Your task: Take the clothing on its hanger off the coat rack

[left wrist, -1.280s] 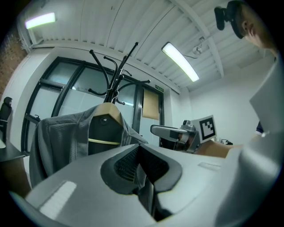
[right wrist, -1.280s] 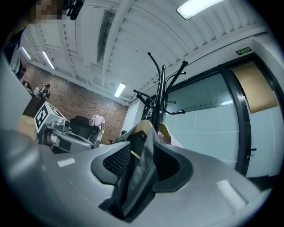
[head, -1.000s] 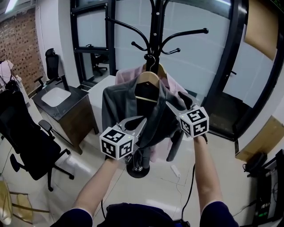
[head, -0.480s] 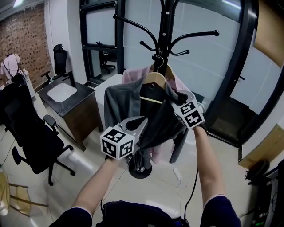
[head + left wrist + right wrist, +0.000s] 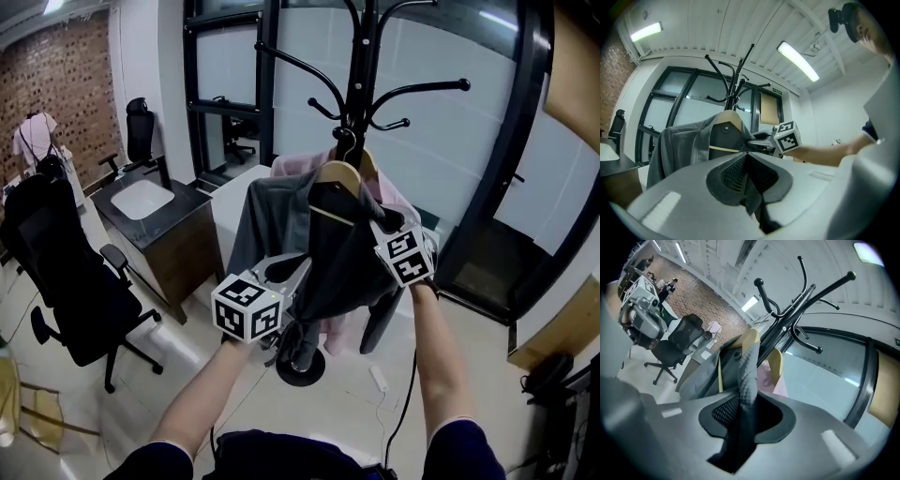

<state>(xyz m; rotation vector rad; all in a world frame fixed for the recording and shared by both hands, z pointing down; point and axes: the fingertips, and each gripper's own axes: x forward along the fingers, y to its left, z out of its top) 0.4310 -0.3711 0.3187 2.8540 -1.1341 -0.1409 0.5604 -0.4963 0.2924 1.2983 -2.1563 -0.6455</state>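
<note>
A grey jacket (image 5: 281, 216) hangs on a wooden hanger (image 5: 339, 173) from the black coat rack (image 5: 361, 84). My left gripper (image 5: 302, 275) is low at the jacket's front edge, shut on a pinch of its dark fabric (image 5: 752, 206). My right gripper (image 5: 380, 225) is at the jacket's right shoulder, just below the hanger's end. In the right gripper view a thick fold of jacket (image 5: 749, 366) runs between the closing jaws of the right gripper (image 5: 745, 413). It lies against one pad, with a dark gap on the other side. The hanger's hook is still over a rack arm.
A pink garment (image 5: 300, 167) hangs behind the jacket on a second hanger. The rack's round base (image 5: 300, 366) stands on the tiled floor. A black office chair (image 5: 66, 272) and a dark cabinet (image 5: 178, 244) are to the left, a black-framed glass wall (image 5: 525, 141) behind.
My right gripper has moved up and in to the jacket's right shoulder, and its jaws have narrowed round the fabric. The left gripper has kept its hold low on the jacket.
</note>
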